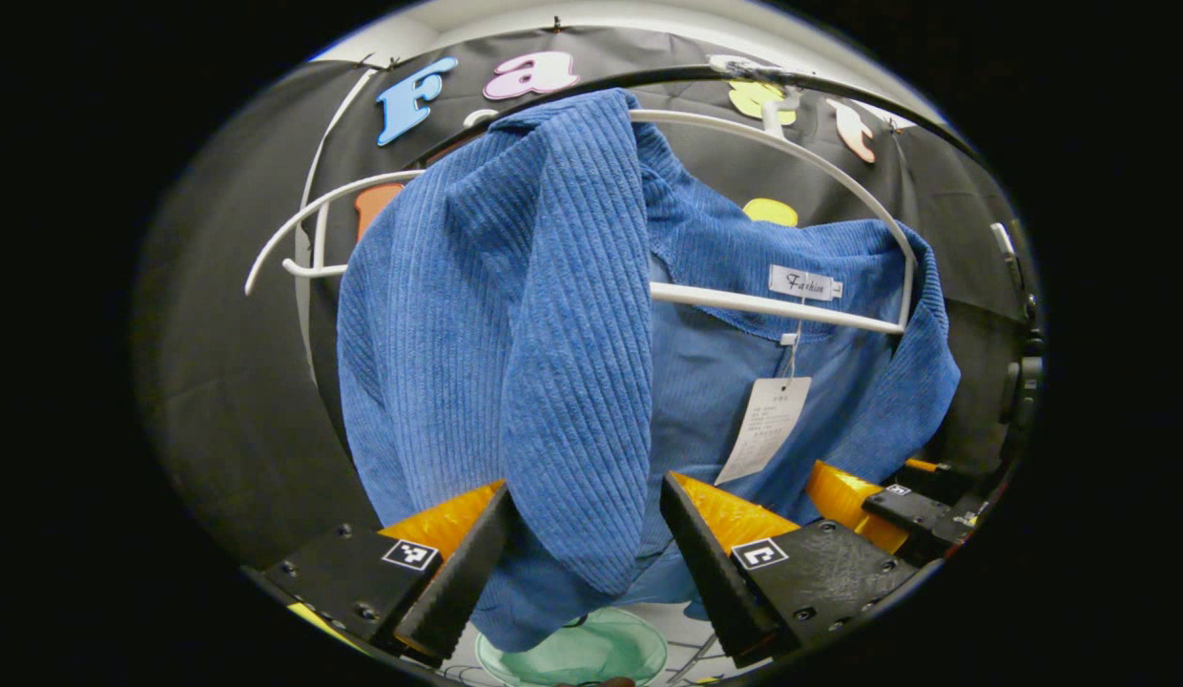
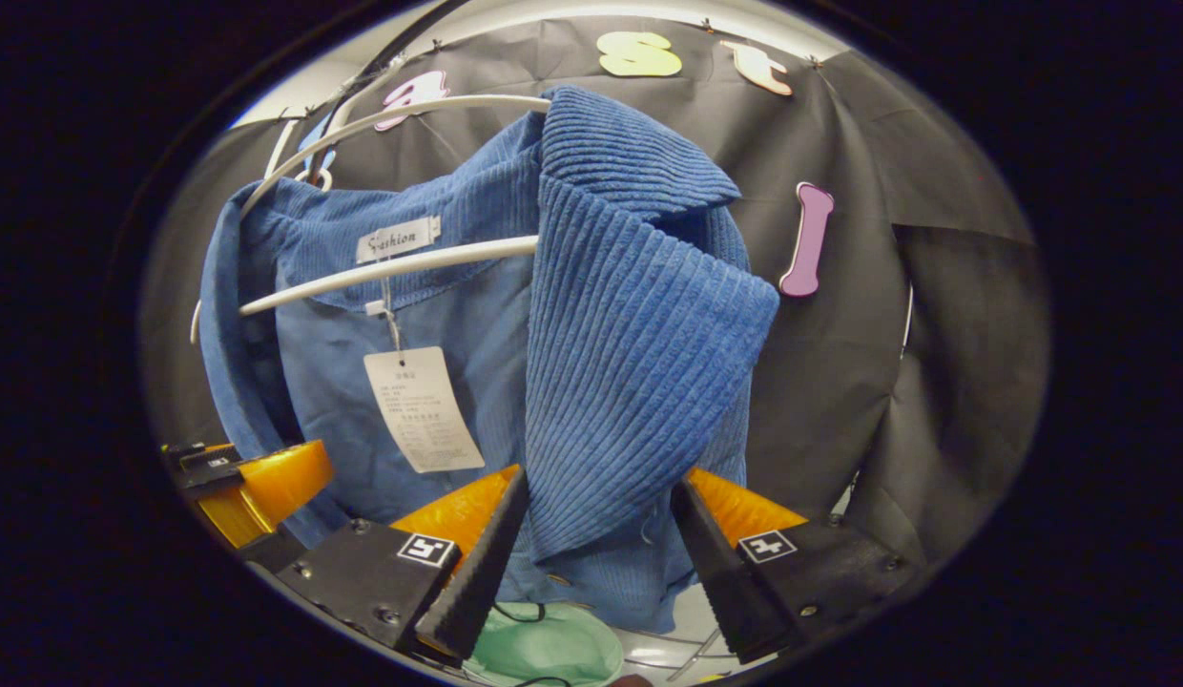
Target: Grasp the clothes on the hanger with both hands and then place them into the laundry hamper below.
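Open fingers (image 1: 477, 563) astride blue jacket (image 1: 515, 363)

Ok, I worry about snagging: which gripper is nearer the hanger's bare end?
Left. The left gripper straddles the blue shirt's lapel below the bare hanger end; the right gripper straddles the far lapel.

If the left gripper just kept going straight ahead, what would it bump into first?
Most likely the blue corduroy jacket: its front fold hangs between the left gripper's open fingers, though depth is hard to judge.
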A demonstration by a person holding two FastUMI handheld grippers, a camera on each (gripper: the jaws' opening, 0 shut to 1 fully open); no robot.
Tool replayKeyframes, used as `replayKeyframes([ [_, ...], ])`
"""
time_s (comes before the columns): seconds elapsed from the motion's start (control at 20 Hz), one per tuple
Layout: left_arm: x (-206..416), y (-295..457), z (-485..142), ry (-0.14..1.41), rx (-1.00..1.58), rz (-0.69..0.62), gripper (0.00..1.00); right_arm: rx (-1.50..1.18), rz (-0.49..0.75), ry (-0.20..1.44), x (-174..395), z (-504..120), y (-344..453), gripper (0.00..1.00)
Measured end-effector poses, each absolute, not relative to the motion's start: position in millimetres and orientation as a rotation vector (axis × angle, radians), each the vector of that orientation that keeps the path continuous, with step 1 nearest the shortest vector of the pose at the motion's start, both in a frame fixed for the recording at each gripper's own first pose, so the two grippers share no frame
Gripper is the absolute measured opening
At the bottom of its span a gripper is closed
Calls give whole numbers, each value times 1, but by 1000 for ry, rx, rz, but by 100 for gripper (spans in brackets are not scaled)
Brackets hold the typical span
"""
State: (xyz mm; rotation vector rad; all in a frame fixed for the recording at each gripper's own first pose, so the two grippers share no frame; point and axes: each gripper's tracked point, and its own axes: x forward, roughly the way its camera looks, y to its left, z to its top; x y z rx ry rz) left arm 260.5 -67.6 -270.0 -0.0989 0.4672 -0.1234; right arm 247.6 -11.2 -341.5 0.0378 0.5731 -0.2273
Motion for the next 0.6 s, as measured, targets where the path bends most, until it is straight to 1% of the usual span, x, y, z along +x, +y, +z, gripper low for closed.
replayKeyframes([
  [0.15, 266, -66, -277, 476, -75, -105, 96, 52, -266, 566, 256, -344, -19, 94],
  [0.2, 267, -66, -278, 478, -79, -104, 100, 67, -262, 569, 258, -345, -20, 94],
  [0.25, 267, -66, -279, 479, -82, -102, 95, 67, -265, 567, 260, -345, -22, 94],
  [0.3, 268, -66, -280, 480, -81, -96, 83, 63, -279, 565, 259, -346, -26, 92],
  [0.5, 277, -57, -290, 492, -72, -64, 35, 59, -324, 547, 252, -341, -42, 47],
  [0.6, 277, -59, -291, 511, -80, -88, 11, 47, -334, 535, 248, -336, -46, 25],
])
